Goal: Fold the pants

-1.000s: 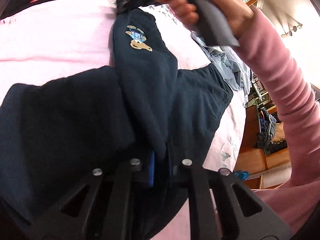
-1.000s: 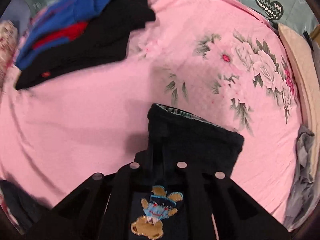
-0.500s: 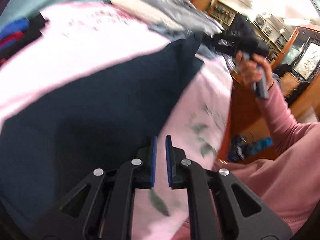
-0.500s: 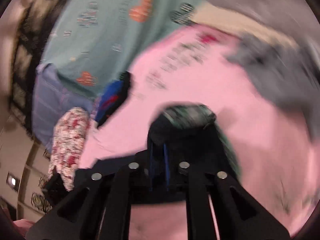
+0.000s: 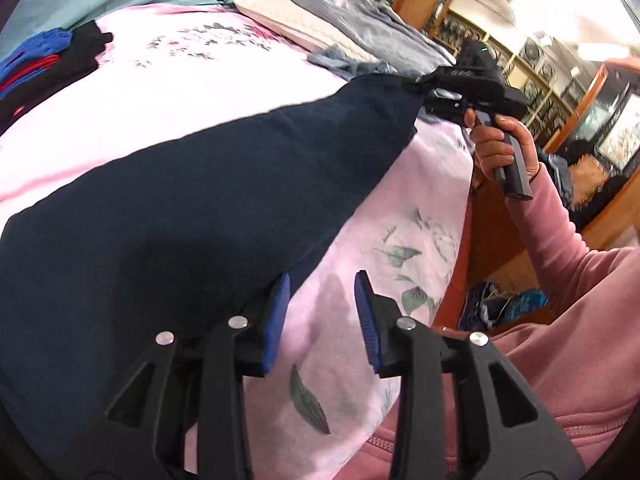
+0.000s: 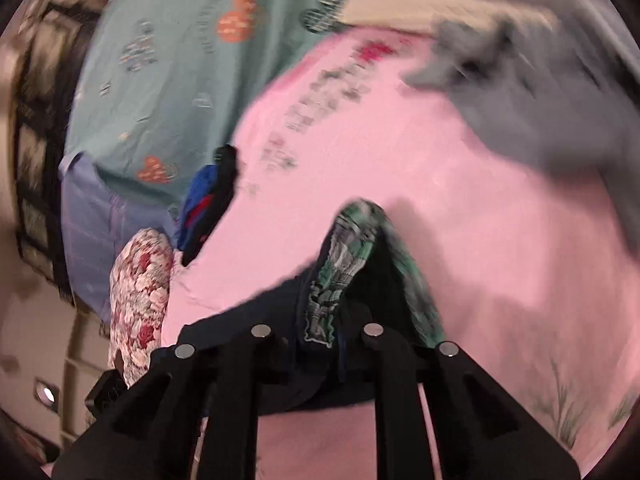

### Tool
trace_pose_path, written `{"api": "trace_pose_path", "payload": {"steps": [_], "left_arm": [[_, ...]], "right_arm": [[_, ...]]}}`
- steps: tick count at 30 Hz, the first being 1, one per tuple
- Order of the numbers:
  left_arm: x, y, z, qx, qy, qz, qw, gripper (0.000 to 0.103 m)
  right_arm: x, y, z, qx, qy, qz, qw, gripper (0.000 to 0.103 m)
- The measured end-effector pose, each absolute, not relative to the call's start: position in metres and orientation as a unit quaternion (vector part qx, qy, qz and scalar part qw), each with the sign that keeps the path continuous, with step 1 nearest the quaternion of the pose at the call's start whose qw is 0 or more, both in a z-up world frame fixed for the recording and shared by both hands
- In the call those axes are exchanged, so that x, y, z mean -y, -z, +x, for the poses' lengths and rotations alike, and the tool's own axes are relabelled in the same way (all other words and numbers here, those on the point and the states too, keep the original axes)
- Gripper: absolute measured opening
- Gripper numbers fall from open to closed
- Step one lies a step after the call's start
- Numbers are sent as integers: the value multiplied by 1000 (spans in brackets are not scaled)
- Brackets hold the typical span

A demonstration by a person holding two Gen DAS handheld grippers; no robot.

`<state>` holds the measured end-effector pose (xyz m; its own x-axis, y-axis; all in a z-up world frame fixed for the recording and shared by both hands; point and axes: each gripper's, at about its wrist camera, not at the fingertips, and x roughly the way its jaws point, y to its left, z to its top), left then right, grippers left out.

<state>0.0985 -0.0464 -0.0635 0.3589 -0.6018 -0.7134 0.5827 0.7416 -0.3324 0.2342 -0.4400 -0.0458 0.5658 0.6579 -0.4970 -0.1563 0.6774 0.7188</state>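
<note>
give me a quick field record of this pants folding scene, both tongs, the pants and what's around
surface: pink floral bedsheet
pants: dark navy pants spread flat across the sheet
left tongs: jaws opening, only sheet between them, beside the pants' edge
right tongs: jaws closing on the pants' far end with its plaid lining
right hand: on the handle
nearby: folded clothes stack, grey clothes
</note>
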Motion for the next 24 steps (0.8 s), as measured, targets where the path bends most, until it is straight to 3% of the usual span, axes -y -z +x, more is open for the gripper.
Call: {"api": "trace_pose_path", "payload": {"steps": [3, 6, 8, 10, 11, 13, 15, 19, 24], "left_arm": [[39, 61, 96, -430, 347, -18, 833, 45], [31, 62, 89, -422, 338, -24, 841, 53], [24, 64, 86, -424, 336, -33, 840, 54], [14, 59, 78, -423, 332, -35, 842, 57], [6, 54, 73, -417, 329, -33, 847, 59], [-19, 35, 59, -385, 303, -25, 872, 76], [-50, 17, 51, -355, 241, -17, 903, 83], [-142, 8, 50, -338, 120, -80, 930, 83], [-212, 57, 54, -403, 39, -160, 900, 83]], "right_arm": [[446, 24, 225, -341, -292, 331, 830, 12], [452, 47, 221, -369, -235, 298, 849, 14], [457, 73, 220, -436, -109, 235, 862, 25], [466, 73, 207, -429, -87, 242, 866, 43], [468, 67, 203, -430, -66, 241, 868, 44], [459, 38, 187, -387, -41, 221, 894, 44], [433, 12, 175, -340, -56, 178, 922, 46], [335, -22, 169, -290, -158, 87, 940, 47], [177, -6, 168, -338, -395, 31, 854, 47]]}}
